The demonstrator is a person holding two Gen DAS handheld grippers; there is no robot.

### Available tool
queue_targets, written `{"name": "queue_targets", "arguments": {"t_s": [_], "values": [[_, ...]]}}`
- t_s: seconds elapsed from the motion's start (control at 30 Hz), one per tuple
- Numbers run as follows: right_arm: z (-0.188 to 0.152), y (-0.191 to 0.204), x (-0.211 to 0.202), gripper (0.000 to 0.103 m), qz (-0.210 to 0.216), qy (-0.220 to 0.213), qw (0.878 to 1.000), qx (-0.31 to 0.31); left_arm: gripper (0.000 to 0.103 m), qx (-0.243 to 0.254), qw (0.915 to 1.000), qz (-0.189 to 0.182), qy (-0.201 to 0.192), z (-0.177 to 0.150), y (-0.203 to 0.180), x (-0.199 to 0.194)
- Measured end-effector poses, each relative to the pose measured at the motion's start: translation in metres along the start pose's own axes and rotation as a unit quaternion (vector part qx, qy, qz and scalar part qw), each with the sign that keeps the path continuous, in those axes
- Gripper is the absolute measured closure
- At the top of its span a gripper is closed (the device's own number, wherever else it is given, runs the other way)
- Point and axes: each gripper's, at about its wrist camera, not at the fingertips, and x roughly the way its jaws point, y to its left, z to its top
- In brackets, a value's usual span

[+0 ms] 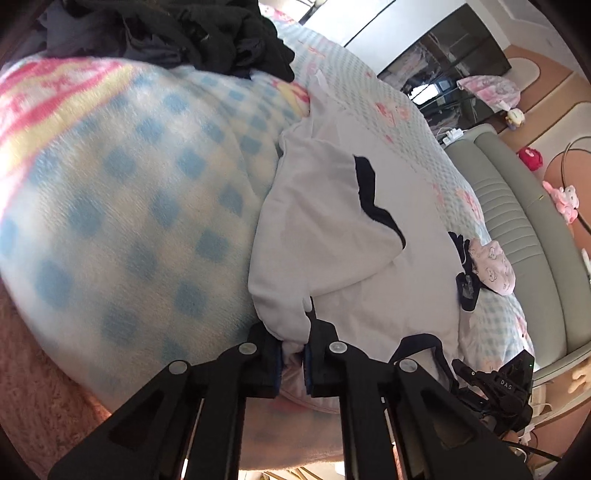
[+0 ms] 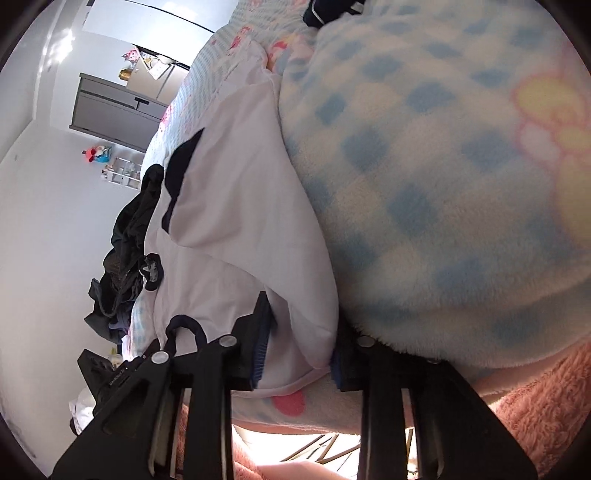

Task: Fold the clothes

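A white garment with dark trim [image 1: 343, 229] lies on the bed beside a bulky blue-checked fleece blanket [image 1: 129, 206]. My left gripper [image 1: 293, 354] is shut on the garment's near edge, with cloth bunched between its blue pads. In the right wrist view the same white garment [image 2: 236, 206] lies spread out. My right gripper [image 2: 297, 354] stands wide, its jaws on either side of a fold of the garment's near corner, not closed on it. The other gripper [image 1: 498, 391] shows at the lower right of the left wrist view.
A heap of dark clothes [image 1: 192, 33] sits at the far end of the bed. Small dark and pink items [image 1: 484, 266] lie at the bed's right side. More dark clothes [image 2: 125, 251] hang off the bed's left edge. The fleece blanket [image 2: 443, 184] fills the right.
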Motion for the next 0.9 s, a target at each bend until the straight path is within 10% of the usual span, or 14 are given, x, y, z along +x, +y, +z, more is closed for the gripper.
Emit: {"name": "queue_targets", "arguments": {"t_s": [0.33, 0.67, 0.77, 0.9], "values": [[0.027, 0.052, -0.033, 0.095, 0.054, -0.038, 0.996, -0.067, 0.097, 0.053, 0.998, -0.034, 0.012, 0.037, -0.025, -0.028], [0.162, 0.09, -0.003, 0.095, 0.044, -0.059, 0.992, -0.101, 0.096, 0.109, 0.9935, -0.022, -0.022, 0.17, -0.078, 0.039], [0.195, 0.079, 0.027, 0.071, 0.003, -0.061, 0.996, -0.066, 0.077, 0.083, 0.9965, 0.004, -0.002, 0.202, -0.064, 0.087], [0.2, 0.065, 0.044, 0.066, -0.029, -0.055, 0.997, -0.045, 0.061, 0.042, 0.9989, -0.02, -0.006, 0.216, -0.05, 0.099]]}}
